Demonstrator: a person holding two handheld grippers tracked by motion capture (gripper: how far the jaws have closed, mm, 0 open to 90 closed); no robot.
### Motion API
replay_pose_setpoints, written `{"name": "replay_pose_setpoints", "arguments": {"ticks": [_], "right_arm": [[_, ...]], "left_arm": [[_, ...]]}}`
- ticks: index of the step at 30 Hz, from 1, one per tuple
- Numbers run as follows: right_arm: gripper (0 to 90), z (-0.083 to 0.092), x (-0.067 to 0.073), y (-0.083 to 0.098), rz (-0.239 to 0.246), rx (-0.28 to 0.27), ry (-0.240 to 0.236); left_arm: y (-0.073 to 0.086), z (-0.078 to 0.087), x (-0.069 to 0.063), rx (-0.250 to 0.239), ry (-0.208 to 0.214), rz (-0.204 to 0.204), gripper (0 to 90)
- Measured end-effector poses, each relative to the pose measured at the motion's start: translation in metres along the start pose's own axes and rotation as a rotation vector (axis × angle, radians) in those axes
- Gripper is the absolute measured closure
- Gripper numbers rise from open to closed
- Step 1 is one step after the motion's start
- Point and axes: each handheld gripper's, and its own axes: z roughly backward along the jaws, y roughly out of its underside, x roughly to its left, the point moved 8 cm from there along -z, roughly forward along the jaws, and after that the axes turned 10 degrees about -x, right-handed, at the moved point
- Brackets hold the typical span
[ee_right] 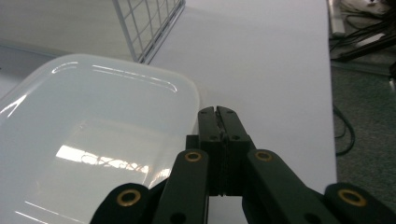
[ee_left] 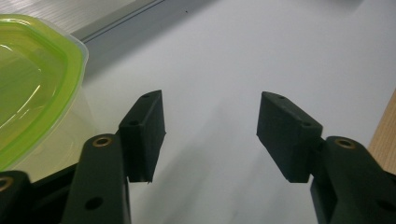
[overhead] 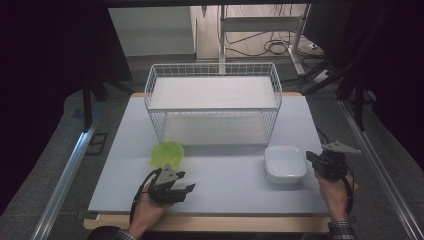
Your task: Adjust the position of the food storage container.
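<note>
Plastic green-lidded container [ee_left: 32, 88] looks light, smooth, slightly flexible: take its rim; left gripper [ee_left: 210, 135] gapes empty beside it, right gripper [ee_right: 218, 114] closed, empty

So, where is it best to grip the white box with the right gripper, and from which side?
Probably by its right edge. The white box is low and flat with a smooth rounded lid, wider than the jaws likely open, so only the rim gives a hold. The right gripper sits just right of it, jaws shut; it should open, then come in level from that side and pinch lid rim and wall.
</note>
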Motion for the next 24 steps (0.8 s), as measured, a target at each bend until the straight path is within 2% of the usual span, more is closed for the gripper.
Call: {"name": "replay_pose_setpoints", "arguments": {"ticks": [3,8,10,11,12,14,15,17,22,24], "right_arm": [[89.6,-0.005,0.001,0.003,0.007,0.015,-0.011],[89.6,-0.008,0.006,0.004,-0.014,0.022,-0.043],[89.6,-0.01,0.015,0.004,-0.013,0.03,-0.073],[89.6,-0.01,0.015,0.004,-0.013,0.03,-0.073],[89.5,-0.012,0.023,0.004,-0.013,0.034,-0.096],[89.5,-0.013,0.026,0.003,-0.013,0.034,-0.104],[89.5,-0.015,0.034,0.003,-0.008,0.038,-0.125],[89.5,-0.015,0.037,0.003,-0.009,0.04,-0.13],[89.5,-0.019,0.06,0.004,-0.002,0.06,-0.17],[89.4,-0.019,0.063,0.005,0.002,0.067,-0.173]], "left_arm": [[0.0,0.0,0.0,0.003,0.001,0.003,45.7],[0.0,0.0,0.0,0.004,0.004,0.007,48.8],[-0.001,-0.001,0.0,0.002,0.002,0.009,50.5],[-0.001,-0.001,0.0,0.002,0.002,0.009,51.1],[-0.002,-0.001,0.0,-0.001,0.001,0.01,52.0],[-0.002,-0.001,0.001,-0.001,0.003,0.01,52.6],[-0.002,-0.001,0.001,-0.002,0.003,0.012,54.5],[-0.002,-0.002,0.001,0.0,0.005,0.011,55.7],[-0.003,-0.001,0.0,-0.004,0.012,0.016,64.0],[-0.004,-0.001,0.0,-0.004,0.015,0.019,65.5]]}}
